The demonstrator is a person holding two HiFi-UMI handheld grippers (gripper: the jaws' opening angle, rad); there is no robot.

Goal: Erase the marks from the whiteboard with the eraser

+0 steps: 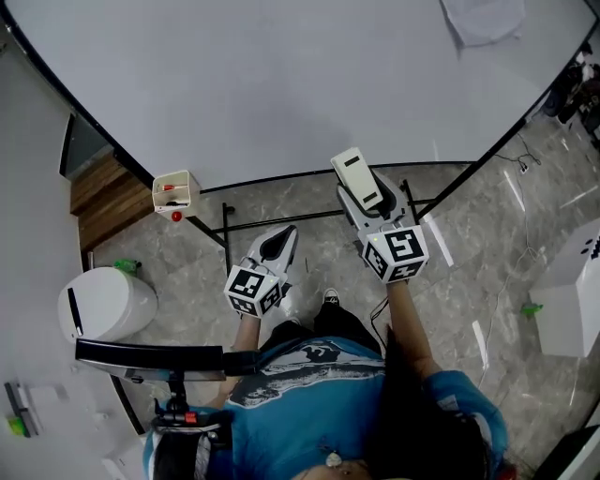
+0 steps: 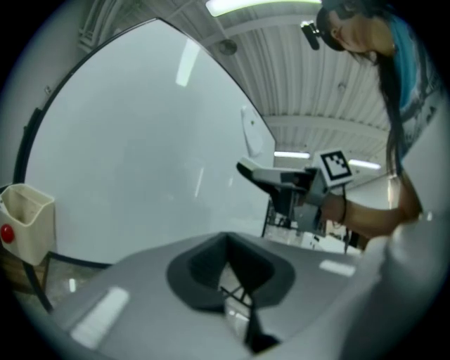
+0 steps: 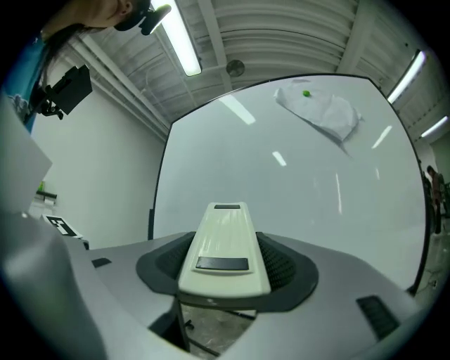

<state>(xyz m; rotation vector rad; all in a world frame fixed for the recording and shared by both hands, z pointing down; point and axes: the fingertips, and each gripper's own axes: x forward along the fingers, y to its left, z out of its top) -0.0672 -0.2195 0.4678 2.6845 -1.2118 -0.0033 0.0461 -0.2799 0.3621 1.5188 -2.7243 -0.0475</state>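
Note:
The whiteboard (image 1: 281,84) fills the upper part of the head view, and no marks show on its surface. My right gripper (image 1: 367,192) is shut on a cream eraser (image 1: 361,180), held just below the board's lower edge. In the right gripper view the eraser (image 3: 225,246) lies lengthwise between the jaws and points at the whiteboard (image 3: 281,183). My left gripper (image 1: 278,246) hangs lower and to the left, shut with nothing in it. The left gripper view shows its closed jaws, the whiteboard (image 2: 140,162) and the right gripper (image 2: 281,179) off to the side.
A white cloth (image 1: 483,19) is pinned at the board's upper right. A small cream box (image 1: 174,192) with red items hangs at the board's lower left edge. The stand's black bars (image 1: 281,220) cross below. A white bin (image 1: 105,305) stands at left, a white box (image 1: 577,291) at right.

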